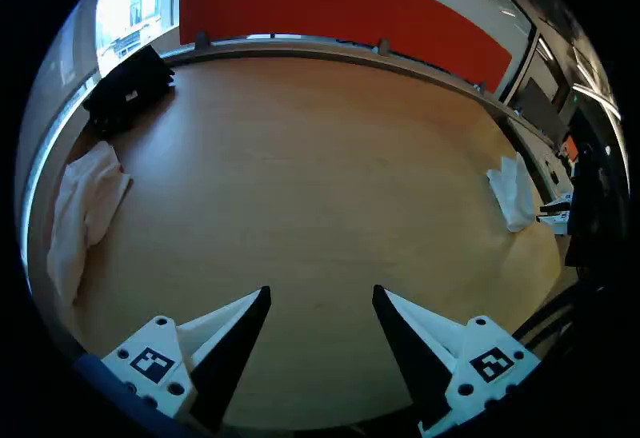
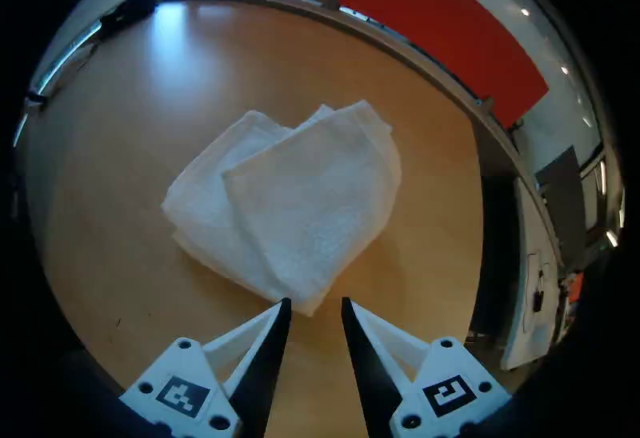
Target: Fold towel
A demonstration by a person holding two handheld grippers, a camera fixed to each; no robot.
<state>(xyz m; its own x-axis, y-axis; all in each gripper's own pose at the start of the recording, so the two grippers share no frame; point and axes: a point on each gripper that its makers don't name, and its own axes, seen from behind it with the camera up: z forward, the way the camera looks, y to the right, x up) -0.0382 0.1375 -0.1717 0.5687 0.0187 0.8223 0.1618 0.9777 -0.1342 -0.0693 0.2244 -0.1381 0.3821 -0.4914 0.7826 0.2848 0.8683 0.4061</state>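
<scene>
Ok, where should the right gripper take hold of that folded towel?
Probably the near corner of the towel, which points at the right gripper just ahead of its open fingers. Layers stack there, lying flat, so come in low along the table from this side.

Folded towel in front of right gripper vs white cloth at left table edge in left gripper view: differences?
The towel lies folded in flat layers; the cloth is bunched and wrinkled, stretched long. The towel sits just ahead of the right gripper; the cloth lies along the rim of the table, far from the left gripper. Both are white fabric, neither gripped.
</scene>
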